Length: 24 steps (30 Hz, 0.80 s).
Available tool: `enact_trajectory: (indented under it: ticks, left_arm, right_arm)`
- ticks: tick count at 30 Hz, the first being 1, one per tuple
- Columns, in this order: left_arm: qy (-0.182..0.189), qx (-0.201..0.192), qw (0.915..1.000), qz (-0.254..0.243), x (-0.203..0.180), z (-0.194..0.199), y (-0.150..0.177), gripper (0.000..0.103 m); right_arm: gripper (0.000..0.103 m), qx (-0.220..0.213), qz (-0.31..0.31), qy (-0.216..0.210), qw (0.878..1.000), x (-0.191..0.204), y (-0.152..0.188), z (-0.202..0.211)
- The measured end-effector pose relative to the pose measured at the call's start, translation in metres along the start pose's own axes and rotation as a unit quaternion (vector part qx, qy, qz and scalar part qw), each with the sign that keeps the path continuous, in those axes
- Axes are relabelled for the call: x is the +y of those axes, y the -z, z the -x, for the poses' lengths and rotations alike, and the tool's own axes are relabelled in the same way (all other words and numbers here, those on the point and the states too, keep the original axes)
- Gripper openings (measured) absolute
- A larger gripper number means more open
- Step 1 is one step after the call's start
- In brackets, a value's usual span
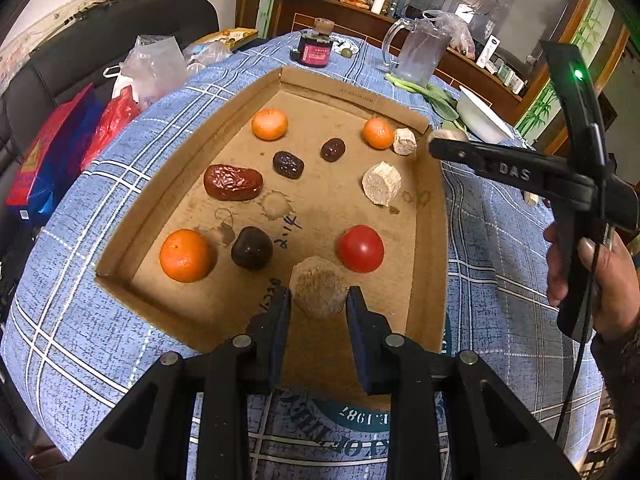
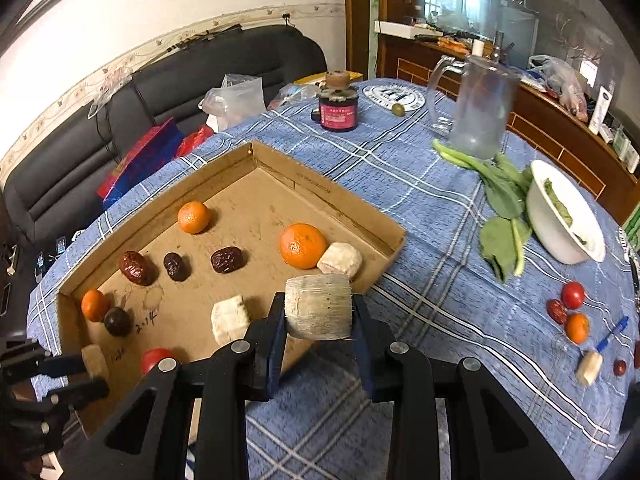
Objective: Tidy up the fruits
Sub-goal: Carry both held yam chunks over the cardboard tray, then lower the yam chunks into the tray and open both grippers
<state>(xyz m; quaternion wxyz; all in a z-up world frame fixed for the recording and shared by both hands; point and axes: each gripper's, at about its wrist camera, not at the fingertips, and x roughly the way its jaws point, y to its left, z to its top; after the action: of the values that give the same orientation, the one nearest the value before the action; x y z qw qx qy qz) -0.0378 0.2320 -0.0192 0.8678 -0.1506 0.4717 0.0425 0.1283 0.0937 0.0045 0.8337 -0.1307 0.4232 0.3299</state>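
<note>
Both grippers were clenched on pale cut cane chunks. The left gripper held its chunk low over the near end of the cardboard tray, fingers pinching the piece from left and right with its flat cut face turned up toward the camera; the tomato sat just beyond it to the right, and a dark plum and an orange lay farther left along the same near row. The right gripper held a second chunk sideways, its long axis running left to right between the pads, striped side toward the lens. That piece hung at the tray's right wall, about over the rim, with the tray floor off to its left and far side. Just beyond it, in the tray's far right corner, another chunk touched a big orange, and a fourth chunk lay to the near left. My judgement is that the coming move turned on this: the right chunk's open landing spot lay leftward and inward, between those two cane pieces, so the hand needed to carry it across the wall before lowering. More loose fruit waited well apart on the cloth to the right, nearer the right hand than the left.
</note>
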Motion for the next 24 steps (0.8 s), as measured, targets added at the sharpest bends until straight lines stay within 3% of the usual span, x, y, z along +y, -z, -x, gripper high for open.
enact_trajectory:
  ticks: [24]
  left_arm:
    - [-0.007,0.016,0.9998,0.01,0.002,-0.024,-0.005,0.027]
  right_arm:
    - [0.033,0.042,0.042,-0.008,0.998,0.015,-0.009,-0.053]
